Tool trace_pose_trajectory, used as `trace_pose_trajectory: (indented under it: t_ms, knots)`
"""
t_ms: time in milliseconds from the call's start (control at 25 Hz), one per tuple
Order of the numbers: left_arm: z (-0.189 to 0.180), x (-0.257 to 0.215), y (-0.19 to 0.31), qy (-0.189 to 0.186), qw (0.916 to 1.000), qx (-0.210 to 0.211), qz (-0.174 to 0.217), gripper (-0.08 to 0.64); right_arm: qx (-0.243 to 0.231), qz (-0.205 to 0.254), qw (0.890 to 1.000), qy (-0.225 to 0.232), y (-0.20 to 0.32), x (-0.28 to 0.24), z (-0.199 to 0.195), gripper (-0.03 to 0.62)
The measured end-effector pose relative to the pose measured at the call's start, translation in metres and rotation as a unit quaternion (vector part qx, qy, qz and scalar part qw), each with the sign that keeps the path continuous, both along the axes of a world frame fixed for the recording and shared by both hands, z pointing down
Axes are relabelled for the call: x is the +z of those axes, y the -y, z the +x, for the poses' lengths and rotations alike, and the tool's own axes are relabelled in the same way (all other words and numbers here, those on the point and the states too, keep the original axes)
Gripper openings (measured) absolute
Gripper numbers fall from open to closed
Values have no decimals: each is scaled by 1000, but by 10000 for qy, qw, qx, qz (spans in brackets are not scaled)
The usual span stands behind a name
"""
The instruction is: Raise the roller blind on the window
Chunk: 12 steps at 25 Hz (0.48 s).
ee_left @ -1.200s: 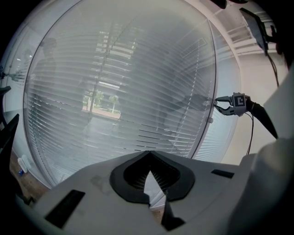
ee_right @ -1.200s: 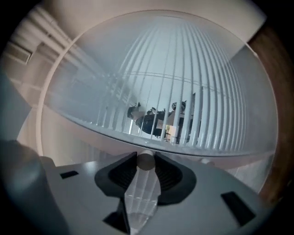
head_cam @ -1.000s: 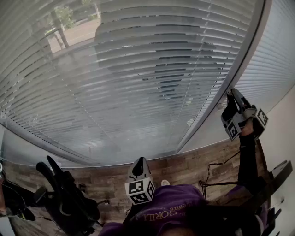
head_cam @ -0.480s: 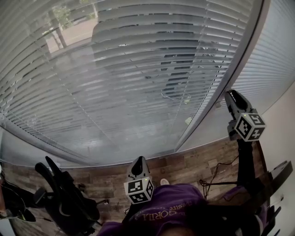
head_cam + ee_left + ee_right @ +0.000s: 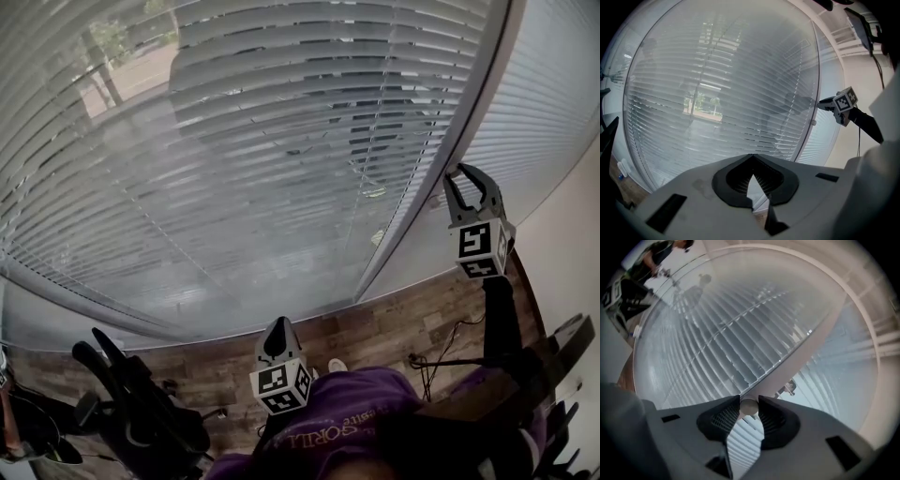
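The window's slatted blind (image 5: 281, 141) hangs lowered over the whole pane, its slats partly tilted. My right gripper (image 5: 466, 174) is raised to the white upright frame (image 5: 417, 202) at the blind's right edge. In the right gripper view a small round pale knob (image 5: 749, 407) sits between the fingertips (image 5: 732, 405), and both pads touch it. My left gripper (image 5: 279, 334) hangs low in front of my body, well away from the window. Its jaws meet at the tips with nothing between them (image 5: 751, 155). The left gripper view shows the right gripper (image 5: 824, 103) at the frame.
A second blind-covered pane (image 5: 548, 103) lies right of the frame, then a plain wall (image 5: 572, 253). A small fitting (image 5: 787, 388) sits on the frame near the knob. Black equipment (image 5: 141, 412) stands on the wooden floor at lower left. A cable (image 5: 441, 352) trails at lower right.
The right gripper has rolled about its own axis at the frame, so its marker cube swung from the side to face me. It shifted slightly left and up. The left gripper stayed put.
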<state>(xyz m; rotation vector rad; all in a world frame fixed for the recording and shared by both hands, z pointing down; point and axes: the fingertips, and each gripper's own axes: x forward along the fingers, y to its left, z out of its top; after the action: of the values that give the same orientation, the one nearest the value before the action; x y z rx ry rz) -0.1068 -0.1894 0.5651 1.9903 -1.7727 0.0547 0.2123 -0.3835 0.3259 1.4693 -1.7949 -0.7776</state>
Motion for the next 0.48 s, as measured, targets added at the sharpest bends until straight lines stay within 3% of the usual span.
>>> trace_pose_trajectory:
  t_ms: [80,120,160,200,240,280,320,360,440,480]
  knots:
    - [0,0,0,5,10000,1,3,2,-66,-339,9898,1379,0,-3,5,124]
    - [0,0,0,6,10000,3,5,2,-119,-552,9729,2241,1,-4,9,124]
    - [0,0,0,3,10000,2,5,2,-162,-771,9468,3119,1,-4,12,124]
    - [0,0,-1,-3,10000,-1,2,2,-185,-979,9128,3960,2,-5,16,124]
    - [-1,1,-1,-12,10000,-8,-4,2,-200,-1163,8720,4751,2,-5,19,123]
    - [-1,1,-1,-21,10000,-17,-9,2,-223,-1323,8232,5516,3,-6,22,123]
    - [-2,2,-1,-25,10000,-27,-15,1,-261,-1474,7630,6288,4,-6,25,123]
    - [-2,2,-1,-25,10000,-34,-19,2,-309,-1620,6888,7059,5,-4,28,124]
    - [-3,2,1,-20,10000,-41,-14,1,-392,-1822,5140,8373,8,4,34,123]
    - [-3,1,1,-19,10000,-42,-9,1,-408,-1839,4339,8811,8,8,36,123]
